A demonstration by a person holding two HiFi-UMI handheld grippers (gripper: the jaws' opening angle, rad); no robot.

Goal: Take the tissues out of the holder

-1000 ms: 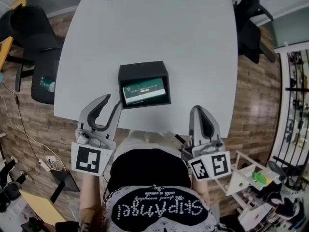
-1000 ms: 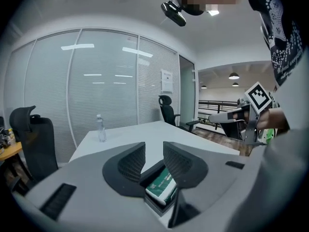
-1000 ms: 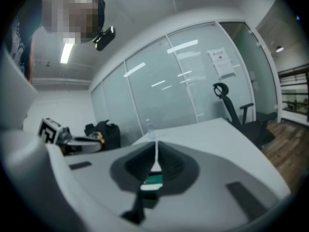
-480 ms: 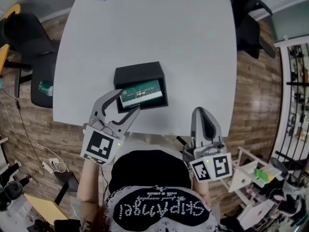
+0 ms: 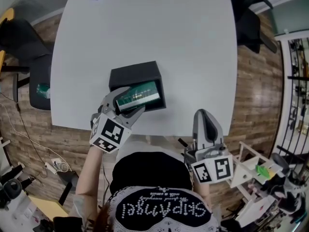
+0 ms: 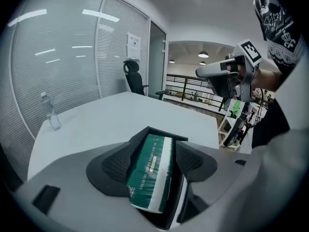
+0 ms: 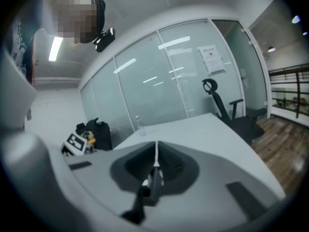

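A glass-walled office surrounds a white tabletop (image 5: 145, 33), with a water bottle (image 6: 50, 112) near its far edge. Close to the near edge sits the black holder (image 5: 133, 73), open side facing the person, and the green tissue pack (image 5: 137, 94) lies inside it, its near end showing at the mouth.

The step in hand looks like the approach to the grasp. The left gripper (image 5: 129, 100) is at the holder's mouth and its fingers (image 6: 116, 166) are spreading wide. In the left gripper view the pack lies between them, one finger along each long side, with no squeeze visible.

The right gripper (image 5: 205, 117) hangs off the tabletop by the person's waist, its fingers pressed together on nothing.

The next move likely calls for closing on the pack's sides, then drawing it straight out toward the person.
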